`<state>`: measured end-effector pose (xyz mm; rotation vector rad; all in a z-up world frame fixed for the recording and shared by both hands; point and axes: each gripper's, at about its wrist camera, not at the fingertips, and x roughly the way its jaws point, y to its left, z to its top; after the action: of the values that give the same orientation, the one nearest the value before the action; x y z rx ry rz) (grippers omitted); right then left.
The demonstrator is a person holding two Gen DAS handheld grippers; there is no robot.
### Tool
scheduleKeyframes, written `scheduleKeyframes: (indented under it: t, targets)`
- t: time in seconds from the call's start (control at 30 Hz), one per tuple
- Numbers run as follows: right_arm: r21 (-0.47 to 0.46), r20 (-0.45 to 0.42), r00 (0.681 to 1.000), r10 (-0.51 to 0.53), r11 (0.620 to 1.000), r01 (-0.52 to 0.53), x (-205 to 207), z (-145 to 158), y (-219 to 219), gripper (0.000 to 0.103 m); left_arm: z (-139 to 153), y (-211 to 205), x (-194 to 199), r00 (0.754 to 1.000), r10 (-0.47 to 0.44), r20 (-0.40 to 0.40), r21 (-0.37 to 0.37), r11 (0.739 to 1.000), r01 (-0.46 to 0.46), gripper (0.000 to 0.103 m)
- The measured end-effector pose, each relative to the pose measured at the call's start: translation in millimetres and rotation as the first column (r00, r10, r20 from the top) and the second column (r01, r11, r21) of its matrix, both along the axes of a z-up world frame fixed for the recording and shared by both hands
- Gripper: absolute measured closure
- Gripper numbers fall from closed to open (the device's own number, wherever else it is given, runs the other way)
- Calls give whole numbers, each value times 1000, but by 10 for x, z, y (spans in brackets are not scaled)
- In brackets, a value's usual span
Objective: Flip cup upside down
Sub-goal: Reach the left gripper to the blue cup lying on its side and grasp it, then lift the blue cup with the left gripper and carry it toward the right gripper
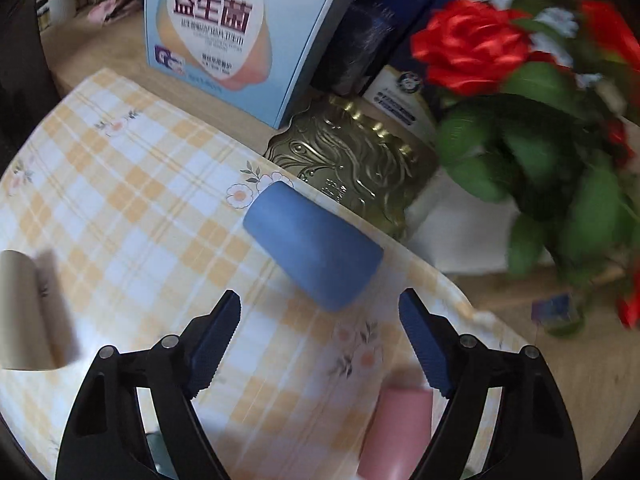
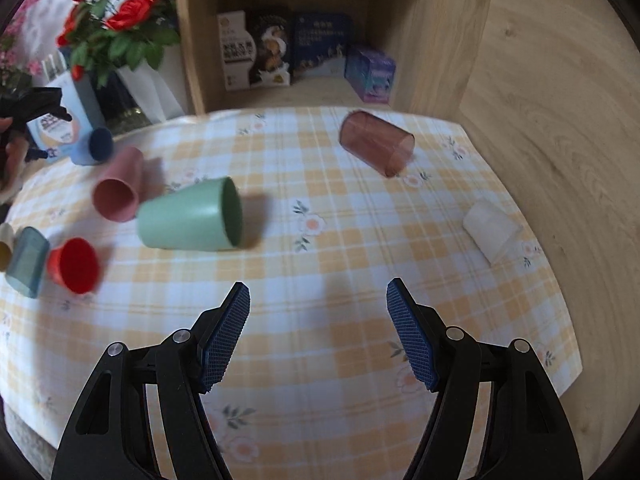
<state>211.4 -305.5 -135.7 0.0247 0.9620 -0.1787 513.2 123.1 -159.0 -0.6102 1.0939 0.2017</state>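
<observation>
Mostly blurred: cups lie tipped on the checked tablecloth (image 2: 340,240), both grippers empty.

Left gripper (image 1: 320,312) has fingers spread, just short of a blue cup (image 1: 316,246) on its side at the cloth's edge. Right gripper (image 2: 318,300) is likewise spread over bare cloth, the green cup (image 2: 192,216) well ahead. A pink cup (image 1: 396,432) is partly hidden behind a finger; a beige cup (image 1: 20,312) is cut off at the frame's edge.
</observation>
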Motion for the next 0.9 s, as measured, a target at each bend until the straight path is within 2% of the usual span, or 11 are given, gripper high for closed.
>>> scheduleKeyframes:
  t: [0.2,0.4,0.57,0.6,0.67,0.8,0.9]
  targets:
    - [-5,-45,998,-32,999,32,123,-136,-155,34,-339,96,378,993,102,-56,-87,990,-107,24]
    - [-6,-85,995,-44,999,44,157,-235,-214,34,-484,122,602,985,141,-97,-60,987,-147,23]
    - [-6,-91,994,-59,998,58,155,-222,-261,34,-625,102,660,984,104,-146,-34,993,-110,23]
    - [-4,-89,994,-61,998,61,157,-216,-266,34,-636,85,667,985,81,-149,-27,996,-86,24]
    - [-3,-85,995,-61,998,60,164,-208,-268,34,-638,31,654,988,16,-152,6,1000,-15,33]
    - [20,-89,994,-61,998,63,166,-212,-259,34,-623,-45,563,986,-61,-153,77,994,74,36]
    - [23,-77,996,-51,998,53,139,-174,-221,34,-570,-37,430,984,-77,-161,82,992,91,36]
